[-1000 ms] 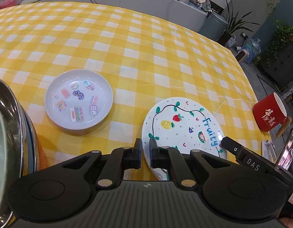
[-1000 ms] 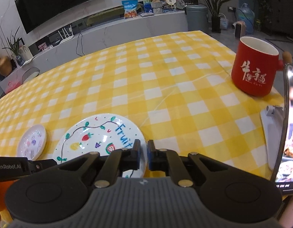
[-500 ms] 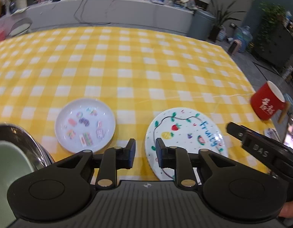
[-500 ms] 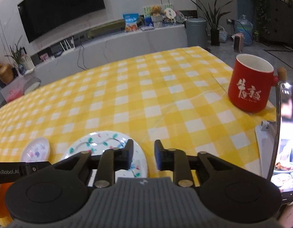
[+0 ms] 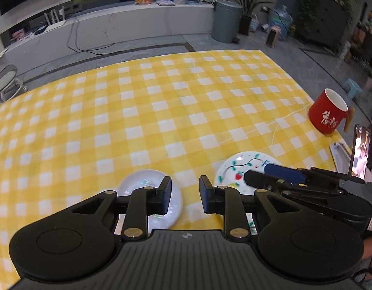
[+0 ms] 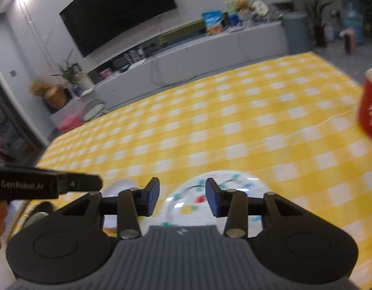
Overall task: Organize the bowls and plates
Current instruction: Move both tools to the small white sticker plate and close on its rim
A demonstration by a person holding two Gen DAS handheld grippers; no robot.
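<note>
left claw (image 5: pixel 185 197) opening (empty) | right claw (image 6: pixel 182 198) opening (empty)

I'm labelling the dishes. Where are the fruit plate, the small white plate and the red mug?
fruit plate (image 5: pixel 236 166), left wrist view, on its painted face.
small white plate (image 5: pixel 137 181), left wrist view, on its far rim.
red mug (image 5: pixel 327 117), left wrist view, on its side wall.

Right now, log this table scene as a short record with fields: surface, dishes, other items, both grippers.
surface: yellow checked tablecloth
dishes: small white plate lies left of the fruit-painted plate, both flat on the cloth, apart
other items: red mug upright near the right edge; phone propped beside it
left gripper: jaws opening, nothing between them
right gripper: jaws opening, nothing between them, above the fruit-painted plate
</note>
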